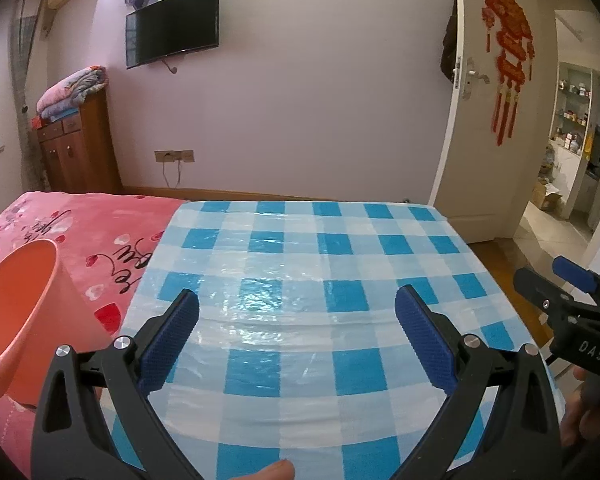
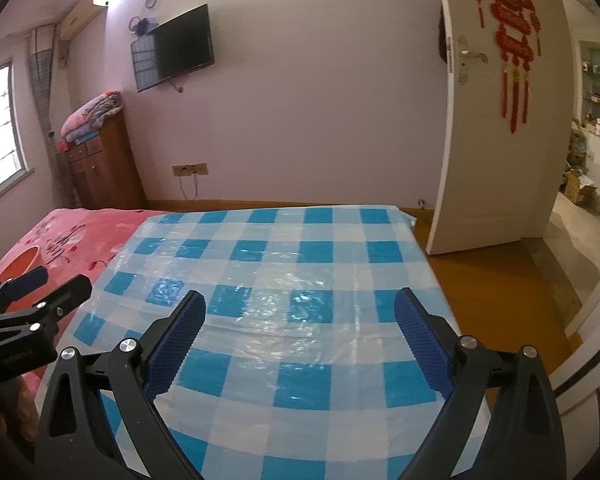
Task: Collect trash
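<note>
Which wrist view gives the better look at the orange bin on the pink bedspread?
The left wrist view: the orange bin sits large at the left edge, its open mouth and side wall clear, though partly cropped by the frame. The right wrist view shows only a sliver of its rim, behind the left gripper.

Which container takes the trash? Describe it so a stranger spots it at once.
Start at the table under the blue-and-white checked plastic cloth; left of it lies a pink bedspread printed with hearts and script. On that bedspread stands the orange plastic bin, open-topped. It is the only plain, rigid, solid-orange thing there.
</note>
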Demonstrator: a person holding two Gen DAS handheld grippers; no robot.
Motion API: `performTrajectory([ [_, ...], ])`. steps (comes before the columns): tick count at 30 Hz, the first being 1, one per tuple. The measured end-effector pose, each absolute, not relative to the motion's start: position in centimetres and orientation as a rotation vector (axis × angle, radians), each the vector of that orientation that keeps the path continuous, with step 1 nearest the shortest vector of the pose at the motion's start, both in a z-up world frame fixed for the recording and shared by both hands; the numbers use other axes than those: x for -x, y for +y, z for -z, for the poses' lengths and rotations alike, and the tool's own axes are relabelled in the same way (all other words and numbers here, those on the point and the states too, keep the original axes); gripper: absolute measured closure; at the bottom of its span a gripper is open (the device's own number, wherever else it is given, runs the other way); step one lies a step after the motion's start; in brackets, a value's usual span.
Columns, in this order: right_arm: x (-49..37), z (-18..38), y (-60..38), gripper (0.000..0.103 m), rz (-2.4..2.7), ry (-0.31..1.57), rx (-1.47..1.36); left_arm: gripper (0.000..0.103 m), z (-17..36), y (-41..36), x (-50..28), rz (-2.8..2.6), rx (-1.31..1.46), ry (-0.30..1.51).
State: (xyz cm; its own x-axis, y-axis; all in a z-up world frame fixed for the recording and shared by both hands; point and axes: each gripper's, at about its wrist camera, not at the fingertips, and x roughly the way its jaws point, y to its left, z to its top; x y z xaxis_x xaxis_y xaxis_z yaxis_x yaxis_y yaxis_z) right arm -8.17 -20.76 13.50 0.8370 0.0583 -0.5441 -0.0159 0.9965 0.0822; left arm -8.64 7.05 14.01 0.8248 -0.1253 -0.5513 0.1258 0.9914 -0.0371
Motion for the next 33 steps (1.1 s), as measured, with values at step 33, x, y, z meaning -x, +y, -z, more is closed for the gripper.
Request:
performTrajectory([
  [33, 13.1, -17.0, -20.8, 0.009, 0.061, 0.442, -0.008, 0.004, -17.3, 5.8, 12.5, 0.176, 0.016, 0.483],
])
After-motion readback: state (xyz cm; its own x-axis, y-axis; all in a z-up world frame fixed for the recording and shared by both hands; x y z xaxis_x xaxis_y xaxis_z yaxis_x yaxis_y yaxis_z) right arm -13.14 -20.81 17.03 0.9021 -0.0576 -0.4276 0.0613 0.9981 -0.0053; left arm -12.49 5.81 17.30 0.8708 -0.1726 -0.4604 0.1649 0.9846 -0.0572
